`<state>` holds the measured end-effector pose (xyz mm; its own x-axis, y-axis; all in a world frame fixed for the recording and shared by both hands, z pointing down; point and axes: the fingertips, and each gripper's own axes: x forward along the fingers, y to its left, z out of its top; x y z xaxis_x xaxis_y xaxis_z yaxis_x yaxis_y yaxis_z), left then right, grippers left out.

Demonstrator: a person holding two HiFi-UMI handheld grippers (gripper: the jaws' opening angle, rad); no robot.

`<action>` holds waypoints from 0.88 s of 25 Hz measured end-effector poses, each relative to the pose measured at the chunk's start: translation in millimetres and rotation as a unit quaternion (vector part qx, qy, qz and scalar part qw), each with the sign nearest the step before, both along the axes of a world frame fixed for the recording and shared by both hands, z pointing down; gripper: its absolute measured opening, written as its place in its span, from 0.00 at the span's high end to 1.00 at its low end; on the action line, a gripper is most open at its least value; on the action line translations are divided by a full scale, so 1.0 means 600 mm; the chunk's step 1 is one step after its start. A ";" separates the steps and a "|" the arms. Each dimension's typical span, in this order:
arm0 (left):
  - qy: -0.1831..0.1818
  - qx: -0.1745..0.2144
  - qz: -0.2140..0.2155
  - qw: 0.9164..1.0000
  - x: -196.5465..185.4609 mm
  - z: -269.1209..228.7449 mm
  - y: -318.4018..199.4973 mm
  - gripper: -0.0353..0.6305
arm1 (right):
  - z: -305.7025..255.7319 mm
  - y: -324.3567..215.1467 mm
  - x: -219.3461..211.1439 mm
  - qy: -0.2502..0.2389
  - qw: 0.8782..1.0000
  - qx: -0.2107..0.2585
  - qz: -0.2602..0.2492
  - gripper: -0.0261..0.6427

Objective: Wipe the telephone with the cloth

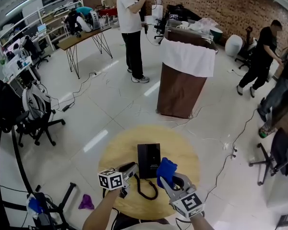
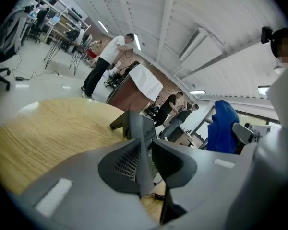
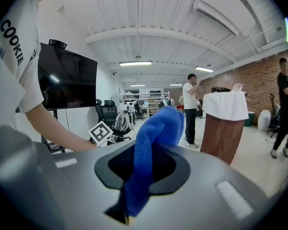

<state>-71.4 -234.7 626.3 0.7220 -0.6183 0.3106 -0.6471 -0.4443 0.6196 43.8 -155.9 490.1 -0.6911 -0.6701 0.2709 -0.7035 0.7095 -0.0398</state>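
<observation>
Our left gripper (image 1: 129, 170) pinches the telephone (image 1: 149, 158) by one edge. Our right gripper (image 1: 167, 178) clamps the cloth (image 1: 166, 168) just beside it, above the table (image 1: 182, 147). If we wipe hard, we may twist the telephone out of that narrow grip.

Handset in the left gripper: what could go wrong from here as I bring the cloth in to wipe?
1. The left gripper pinches the handset by a thin edge, so the cloth's push may twist it loose.
2. The coiled cord loops on the table; raising the handset could drag the telephone base.
3. The right gripper holds the blue cloth by one end, so bare jaw tips might scrape.
</observation>
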 end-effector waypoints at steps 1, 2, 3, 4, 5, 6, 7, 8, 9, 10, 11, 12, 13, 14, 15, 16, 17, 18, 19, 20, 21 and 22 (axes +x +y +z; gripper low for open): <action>-0.001 0.015 -0.001 1.000 0.006 -0.020 0.010 0.86 | -0.005 0.003 -0.001 0.000 1.000 0.002 -0.001 0.87; -0.001 0.029 -0.001 1.000 0.013 -0.041 0.021 0.88 | -0.011 0.006 -0.001 0.002 1.000 0.004 0.000 0.87; 0.001 0.044 -0.001 0.999 0.019 -0.063 0.032 0.89 | -0.016 0.009 -0.002 0.004 1.000 0.007 0.000 0.87; 0.003 0.059 -0.002 0.998 0.026 -0.084 0.044 0.91 | -0.021 0.014 -0.005 0.003 1.000 0.014 -0.003 0.87; 0.006 0.073 -0.003 0.997 0.032 -0.103 0.058 0.92 | -0.025 0.020 -0.009 0.001 1.000 0.020 -0.005 0.87; 0.008 0.086 -0.004 0.996 0.038 -0.121 0.072 0.93 | -0.027 0.026 -0.013 0.000 1.000 0.024 -0.007 0.87; 0.010 0.097 -0.005 0.995 0.044 -0.138 0.085 0.94 | -0.030 0.033 -0.016 -0.001 1.000 0.026 -0.007 0.87; 0.013 0.107 -0.004 0.994 0.049 -0.154 0.098 0.94 | -0.032 0.040 -0.018 -0.001 1.000 0.027 -0.007 0.87; 0.017 0.114 -0.002 0.993 0.054 -0.170 0.111 0.94 | -0.034 0.046 -0.020 0.000 1.000 0.028 -0.005 0.87; 0.023 0.120 0.002 0.992 0.058 -0.185 0.124 0.94 | -0.037 0.052 -0.022 -0.001 1.000 0.030 -0.004 0.87; 0.027 0.128 0.007 0.991 0.061 -0.200 0.137 0.94 | -0.041 0.058 -0.024 -0.001 0.999 0.034 -0.002 0.87; 0.030 0.137 0.011 0.990 0.063 -0.216 0.152 0.94 | -0.044 0.065 -0.026 -0.001 0.999 0.038 -0.001 0.87; 0.030 0.149 0.015 0.988 0.063 -0.231 0.168 0.94 | -0.048 0.074 -0.028 -0.001 0.999 0.042 0.001 0.87; 0.028 0.160 0.015 0.987 0.062 -0.245 0.184 0.94 | -0.051 0.084 -0.031 0.000 0.999 0.045 0.003 0.87; 0.024 0.172 0.011 0.985 0.057 -0.260 0.198 0.94 | -0.053 0.095 -0.035 0.000 0.999 0.047 0.005 0.87; 0.020 0.183 0.006 0.983 0.050 -0.275 0.212 0.94 | -0.056 0.106 -0.039 0.000 0.999 0.048 0.008 0.87; 0.017 0.192 0.000 0.981 0.043 -0.288 0.224 0.94 | -0.061 0.117 -0.045 0.000 0.999 0.051 0.011 0.87; 0.016 0.200 -0.004 0.980 0.036 -0.300 0.237 0.94 | -0.066 0.129 -0.050 -0.001 0.998 0.054 0.014 0.87; 0.016 0.208 -0.005 0.978 0.031 -0.309 0.251 0.94 | -0.072 0.142 -0.056 -0.001 0.998 0.058 0.017 0.87; 0.016 0.215 -0.004 0.976 0.028 -0.315 0.266 0.94 | -0.079 0.155 -0.062 -0.002 0.998 0.062 0.019 0.87; 0.014 0.223 -0.003 0.975 0.025 -0.322 0.281 0.94 | -0.086 0.169 -0.067 -0.003 0.998 0.066 0.021 0.87; 0.010 0.230 -0.002 0.973 0.023 -0.328 0.295 0.94 | -0.092 0.183 -0.072 -0.004 0.997 0.069 0.023 0.87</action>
<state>-57.7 -57.6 429.7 0.7221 -0.6917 -0.0141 -0.6395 -0.6751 0.3677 0.4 -46.1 435.1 -0.6603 -0.7318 0.1686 -0.7357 0.6754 0.0507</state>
